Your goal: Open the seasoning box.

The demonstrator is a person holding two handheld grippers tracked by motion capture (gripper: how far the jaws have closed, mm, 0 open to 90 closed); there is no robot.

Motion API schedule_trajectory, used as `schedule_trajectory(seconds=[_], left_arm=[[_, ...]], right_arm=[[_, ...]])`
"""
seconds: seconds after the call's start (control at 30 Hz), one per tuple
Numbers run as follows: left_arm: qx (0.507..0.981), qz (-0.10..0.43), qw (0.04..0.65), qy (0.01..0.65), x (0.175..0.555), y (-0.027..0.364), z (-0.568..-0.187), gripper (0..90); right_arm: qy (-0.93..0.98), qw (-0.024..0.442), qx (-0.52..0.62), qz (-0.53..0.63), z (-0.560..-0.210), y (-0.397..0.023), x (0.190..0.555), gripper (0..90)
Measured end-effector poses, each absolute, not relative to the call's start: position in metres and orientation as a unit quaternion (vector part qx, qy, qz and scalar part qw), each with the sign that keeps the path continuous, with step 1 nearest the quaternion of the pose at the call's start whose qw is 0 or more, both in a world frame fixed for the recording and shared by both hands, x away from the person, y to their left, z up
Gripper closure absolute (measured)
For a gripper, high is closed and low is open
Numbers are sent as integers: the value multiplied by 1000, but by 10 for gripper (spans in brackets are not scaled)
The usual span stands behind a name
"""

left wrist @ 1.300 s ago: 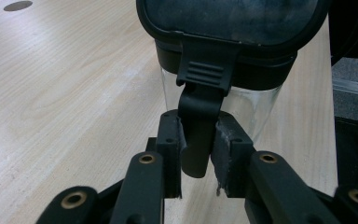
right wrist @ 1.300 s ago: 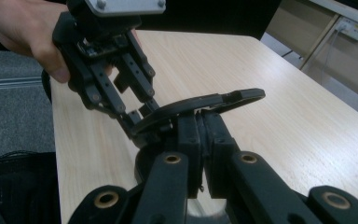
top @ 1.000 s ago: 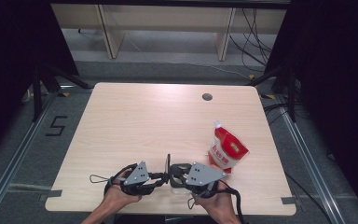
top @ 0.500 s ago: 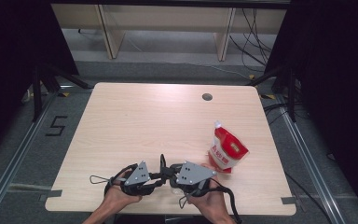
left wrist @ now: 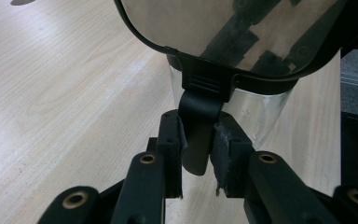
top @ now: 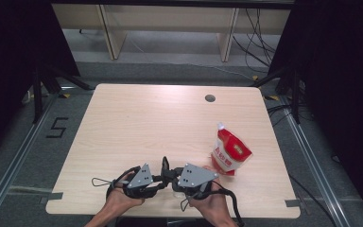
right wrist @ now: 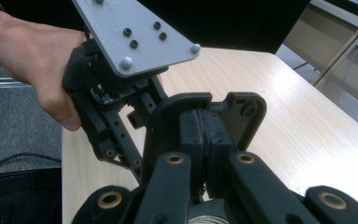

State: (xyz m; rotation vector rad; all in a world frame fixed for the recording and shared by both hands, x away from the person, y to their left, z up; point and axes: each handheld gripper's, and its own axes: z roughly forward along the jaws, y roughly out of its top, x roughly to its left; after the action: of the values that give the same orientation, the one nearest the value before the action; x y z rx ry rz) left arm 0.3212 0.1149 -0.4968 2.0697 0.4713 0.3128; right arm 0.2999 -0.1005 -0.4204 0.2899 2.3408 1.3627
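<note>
Two grippers are bunched together at the near edge of the table (top: 123,123), and both are clamped onto the same little object. In the left gripper view, the left gripper (left wrist: 196,154) has its jaws pinched on a black tab (left wrist: 198,135) that hangs down from a dark-rimmed clear lid (left wrist: 223,37); the pads press on that tab from both sides. Under the lid there's a clear tapered cup (left wrist: 256,116) sitting on the wood, so this looks like a small lidded container, though I can't tell what's inside.

In the right gripper view, the right gripper (right wrist: 205,135) has its jaws squeezed nearly together on a black plastic edge piece (right wrist: 200,105), probably the lid's rim or hinge, can't say for sure which. Just past it you see the left gripper's body with its grey three-cornered plate (right wrist: 135,32) and the left hand (right wrist: 32,51) wrapped around it.

From the high view, the two grippers (top: 168,176) meet nose to nose, with the container tucked between them. Off to the right, near the right hand (top: 212,201), a red and white pouch (top: 230,152) lies on the table, apart from the grippers.
</note>
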Motion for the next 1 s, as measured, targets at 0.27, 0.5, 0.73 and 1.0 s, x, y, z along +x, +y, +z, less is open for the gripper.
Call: schedule_trajectory(seconds=[0.27, 0.5, 0.73, 1.0], left_arm=[[851, 130, 470, 193, 320, 116, -496, 738], [847, 128, 476, 199, 318, 116, -496, 736], [852, 127, 470, 195, 317, 118, -496, 734], [842, 116, 483, 209, 315, 123, -493, 634]], right_arm=[[841, 207, 108, 488, -422, -108, 299, 874], [834, 210, 132, 492, -426, -134, 299, 858], [827, 212, 164, 495, -433, -162, 300, 835], [819, 215, 195, 495, -442, -188, 297, 789]])
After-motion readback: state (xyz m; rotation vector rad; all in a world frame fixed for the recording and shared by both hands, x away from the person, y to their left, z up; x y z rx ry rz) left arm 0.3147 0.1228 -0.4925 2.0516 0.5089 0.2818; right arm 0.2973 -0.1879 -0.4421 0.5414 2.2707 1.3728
